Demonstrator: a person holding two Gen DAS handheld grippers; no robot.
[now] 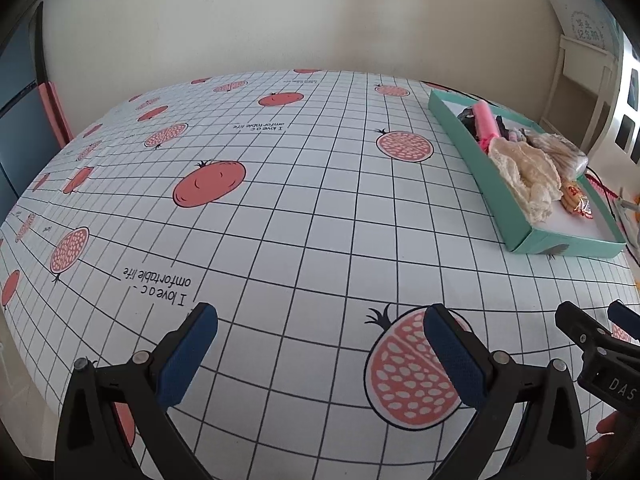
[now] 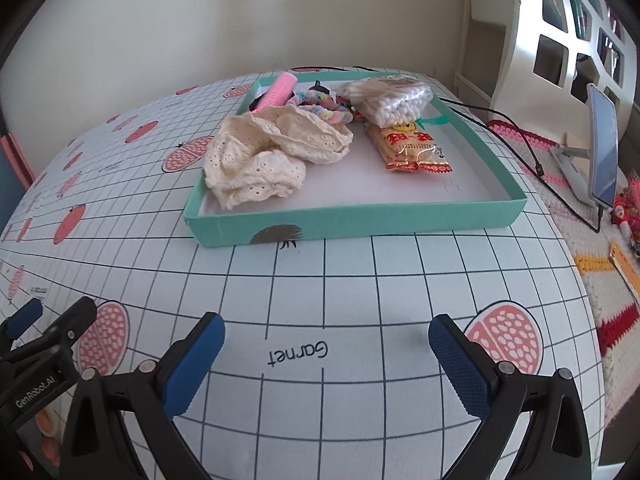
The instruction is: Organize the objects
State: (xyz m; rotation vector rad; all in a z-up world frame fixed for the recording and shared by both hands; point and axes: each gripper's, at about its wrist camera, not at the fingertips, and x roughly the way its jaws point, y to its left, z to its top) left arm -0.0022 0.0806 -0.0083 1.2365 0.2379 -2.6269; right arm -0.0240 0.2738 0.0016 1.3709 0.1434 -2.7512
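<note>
A shallow teal box (image 2: 352, 222) (image 1: 472, 160) stands on the gridded tablecloth. Inside lie a cream lace cloth (image 2: 268, 152) (image 1: 528, 178), a pink comb (image 2: 278, 90) (image 1: 489, 120), pastel hair ties (image 2: 320, 106), a bag of cotton swabs (image 2: 394, 98) and a snack packet (image 2: 408, 146) (image 1: 574, 200). My right gripper (image 2: 326, 340) hovers open over the cloth in front of the box, holding nothing. My left gripper (image 1: 320, 334) is open too, over a pomegranate print to the box's left. Each gripper shows at the edge of the other's view.
The tablecloth (image 1: 280, 220) bears pomegranate prints. To the right a phone on a stand (image 2: 602, 144) with a black cable (image 2: 532, 152) sits on a crocheted mat (image 2: 600, 280). A white shelf unit (image 2: 560, 40) and a wall stand behind.
</note>
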